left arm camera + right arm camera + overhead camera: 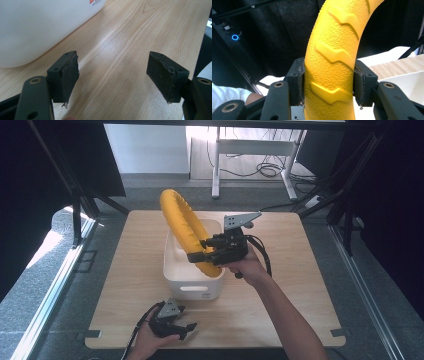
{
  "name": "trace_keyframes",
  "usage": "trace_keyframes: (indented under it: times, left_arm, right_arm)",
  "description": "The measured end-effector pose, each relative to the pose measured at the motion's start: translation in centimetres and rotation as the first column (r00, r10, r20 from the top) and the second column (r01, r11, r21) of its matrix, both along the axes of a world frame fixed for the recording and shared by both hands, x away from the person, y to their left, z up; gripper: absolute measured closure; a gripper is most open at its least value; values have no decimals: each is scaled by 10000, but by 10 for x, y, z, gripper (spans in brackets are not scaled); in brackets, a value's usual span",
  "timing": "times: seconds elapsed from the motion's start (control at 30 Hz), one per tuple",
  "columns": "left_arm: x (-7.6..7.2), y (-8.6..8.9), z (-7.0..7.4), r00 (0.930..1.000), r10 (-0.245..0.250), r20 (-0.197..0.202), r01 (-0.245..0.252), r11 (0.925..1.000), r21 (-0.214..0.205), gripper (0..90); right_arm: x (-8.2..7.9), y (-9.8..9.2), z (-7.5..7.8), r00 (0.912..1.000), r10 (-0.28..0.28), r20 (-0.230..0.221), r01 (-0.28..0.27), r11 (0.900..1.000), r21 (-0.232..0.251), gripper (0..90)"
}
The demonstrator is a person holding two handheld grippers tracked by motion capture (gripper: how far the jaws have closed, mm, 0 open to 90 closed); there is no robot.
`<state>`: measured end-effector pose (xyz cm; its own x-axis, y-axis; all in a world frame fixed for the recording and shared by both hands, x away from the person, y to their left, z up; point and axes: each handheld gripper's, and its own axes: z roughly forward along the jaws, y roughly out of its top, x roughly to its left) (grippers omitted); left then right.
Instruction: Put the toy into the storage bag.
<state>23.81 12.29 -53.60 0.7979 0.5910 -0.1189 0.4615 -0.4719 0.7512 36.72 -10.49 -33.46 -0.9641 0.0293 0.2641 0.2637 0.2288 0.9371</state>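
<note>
A yellow ring with raised tread marks [183, 224] stands tilted over a white bin [192, 281] in the middle of the wooden table. My right gripper [201, 255] is shut on the ring's lower part, above the bin's near right corner. In the right gripper view the ring [334, 62] fills the gap between both pads and curves up and away. My left gripper [186, 329] rests low near the table's front edge, in front of the bin. It is open, with bare wood between its pads [68, 75].
The bin's white wall [37, 27] is close on the left in the left gripper view. Bare tabletop [295, 270] lies right and left of the bin. Black frame posts [75, 215] flank the table; a desk with cables [265, 167] stands behind.
</note>
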Motion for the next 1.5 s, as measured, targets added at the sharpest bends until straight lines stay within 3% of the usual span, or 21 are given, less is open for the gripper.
trace_keyframes:
  times: [1.13,1.2,1.3,1.5]
  left_arm:
    - [0,0,0,10000,49,-42,-49,9999,-96,257]
    - [0,0,0,10000,50,-47,-51,9999,-105,257]
    - [0,0,-1,10000,8,-56,-8,10000,-71,257]
    - [0,-1,-1,10000,-35,-67,35,10000,12,257]
  right_arm:
    - [15,3,-26,9982,11,-592,-39,9989,-478,507]
    - [15,1,-27,9988,-140,-463,114,9984,-561,504]
    - [18,-1,-34,9984,-487,-286,449,9919,-1186,498]
    - [21,-11,-43,9968,-708,-364,662,9910,-1160,497]
